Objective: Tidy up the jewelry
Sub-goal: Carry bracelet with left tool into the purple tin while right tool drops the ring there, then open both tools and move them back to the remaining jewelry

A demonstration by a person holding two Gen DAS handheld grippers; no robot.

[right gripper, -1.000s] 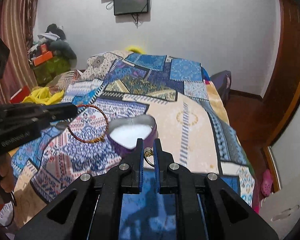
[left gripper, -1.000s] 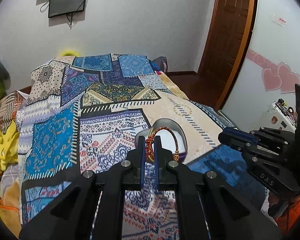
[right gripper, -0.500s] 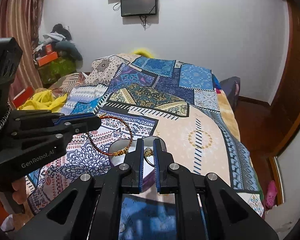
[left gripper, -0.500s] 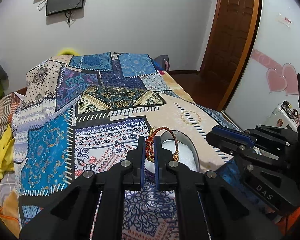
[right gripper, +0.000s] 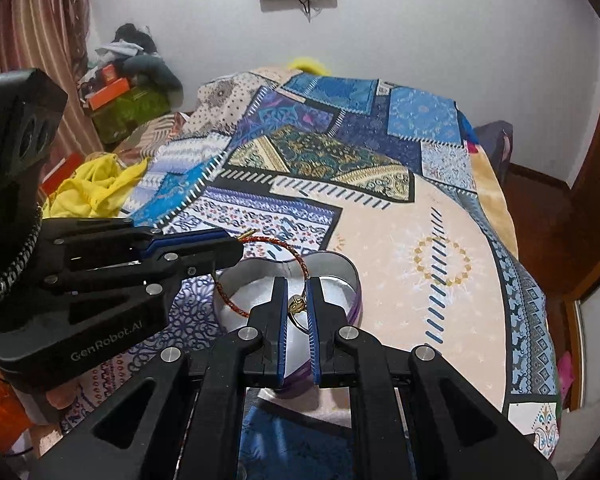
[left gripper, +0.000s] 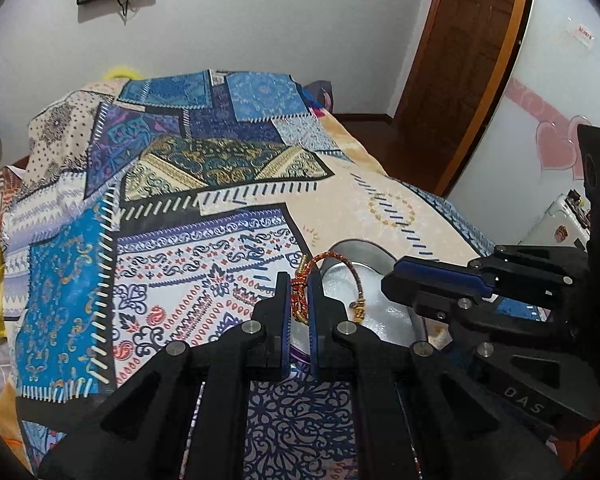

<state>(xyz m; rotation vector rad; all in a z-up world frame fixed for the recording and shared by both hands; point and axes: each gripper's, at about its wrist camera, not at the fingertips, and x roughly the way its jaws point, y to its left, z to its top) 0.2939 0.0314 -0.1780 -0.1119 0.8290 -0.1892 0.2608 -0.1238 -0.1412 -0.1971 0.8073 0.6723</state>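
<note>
A heart-shaped metal tin (right gripper: pixel 340 270) with a white lining and purple wall lies open on the patchwork bedspread; it also shows in the left wrist view (left gripper: pixel 374 254). My left gripper (left gripper: pixel 299 304) is shut on a red braided bracelet (left gripper: pixel 332 258) with gold ends and holds it over the tin's left side; the bracelet shows in the right wrist view (right gripper: pixel 276 242) too. My right gripper (right gripper: pixel 297 308) is shut on a small gold ring (right gripper: pixel 298 304) over the tin's near part. The right gripper shows at the right of the left wrist view (left gripper: pixel 396 280).
The patchwork bedspread (right gripper: pixel 380 184) covers the whole bed. Yellow cloth (right gripper: pixel 92 190) and boxes with clothes (right gripper: pixel 124 92) lie at the far left. A wooden door (left gripper: pixel 468 60) and a white wall with pink hearts (left gripper: pixel 556 148) stand at the right.
Both grippers have moved forward and together over the tin. The bracelet and the ring now hang above its white inside instead of short of it.
</note>
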